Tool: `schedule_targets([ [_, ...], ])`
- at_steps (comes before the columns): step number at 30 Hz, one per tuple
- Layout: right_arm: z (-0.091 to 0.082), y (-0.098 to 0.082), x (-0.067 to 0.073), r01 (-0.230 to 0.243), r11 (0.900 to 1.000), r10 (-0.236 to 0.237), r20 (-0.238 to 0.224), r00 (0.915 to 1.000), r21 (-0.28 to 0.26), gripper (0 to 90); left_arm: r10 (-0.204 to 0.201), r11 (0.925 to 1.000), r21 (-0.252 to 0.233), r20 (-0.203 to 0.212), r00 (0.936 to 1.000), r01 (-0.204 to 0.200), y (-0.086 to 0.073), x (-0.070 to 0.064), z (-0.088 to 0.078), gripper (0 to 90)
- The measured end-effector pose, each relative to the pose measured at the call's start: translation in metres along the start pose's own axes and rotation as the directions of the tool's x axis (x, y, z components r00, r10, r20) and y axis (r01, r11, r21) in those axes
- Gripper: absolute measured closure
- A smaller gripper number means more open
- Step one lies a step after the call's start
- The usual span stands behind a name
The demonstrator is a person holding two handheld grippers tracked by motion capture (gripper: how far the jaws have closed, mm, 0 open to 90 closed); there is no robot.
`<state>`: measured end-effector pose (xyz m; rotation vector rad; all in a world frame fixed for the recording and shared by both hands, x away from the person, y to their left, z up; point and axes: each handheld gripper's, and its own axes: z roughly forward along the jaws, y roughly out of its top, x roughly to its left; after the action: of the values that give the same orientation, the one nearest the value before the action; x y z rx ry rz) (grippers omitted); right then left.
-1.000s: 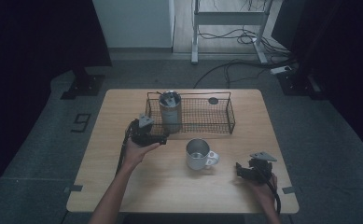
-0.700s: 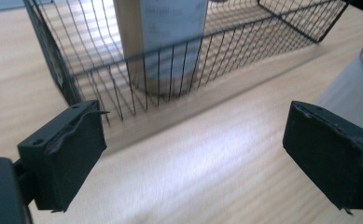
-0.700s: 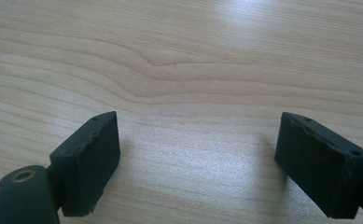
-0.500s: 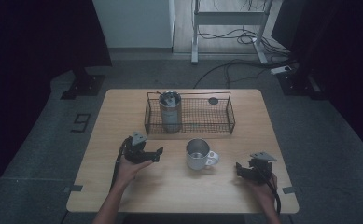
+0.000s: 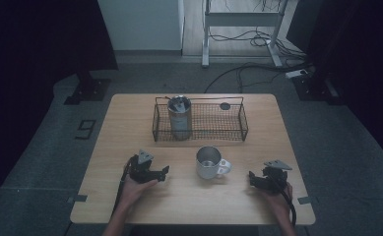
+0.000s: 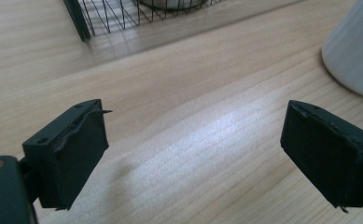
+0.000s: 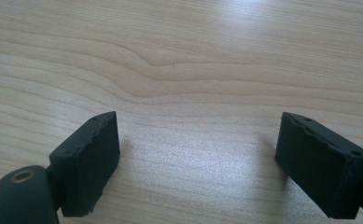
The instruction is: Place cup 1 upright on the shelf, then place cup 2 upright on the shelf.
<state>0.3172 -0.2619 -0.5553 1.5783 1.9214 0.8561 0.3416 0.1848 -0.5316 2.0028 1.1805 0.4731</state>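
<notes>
While both grippers are resting low on the table, the mug (image 5: 209, 162) is standing upright between them, nearer the left gripper (image 5: 163, 173), whose empty jaws have just been closing slightly yet are gaping wide; the right gripper (image 5: 251, 178) is gaping empty too.

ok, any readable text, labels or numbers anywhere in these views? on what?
"9": dark numeral on the grey floor, left of the table.
Steel canister in the wire basket: no legible label, too small to tell.
Mug: no marking visible.
</notes>
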Motion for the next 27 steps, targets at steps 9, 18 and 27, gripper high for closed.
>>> schedule_targets([
  [9, -0.006, -0.003, 0.012, 0.081, 0.995, -0.075, 0.106, 0.9916, -0.056, 12.6, -0.01, 0.9994, 0.032, 0.016, 0.9998, 0.01, -0.006, -0.004, 0.005, 7.4],
  [18, -0.025, 0.01, 0.017, 0.007, 0.994, -0.005, 0.019, 0.9998, -0.113, 13.1, -0.033, 0.9993, 0.021, 0.034, 0.9989, 0.033, -0.006, -0.003, 0.001, 8.2],
  [27, -0.04, 0.038, 0.032, -0.016, 0.986, 0.01, -0.038, 0.9992, -0.168, 12.9, -0.058, 0.9983, 0.006, 0.045, 0.9973, 0.058, -0.008, 0.0, -0.004, 8.9],
])
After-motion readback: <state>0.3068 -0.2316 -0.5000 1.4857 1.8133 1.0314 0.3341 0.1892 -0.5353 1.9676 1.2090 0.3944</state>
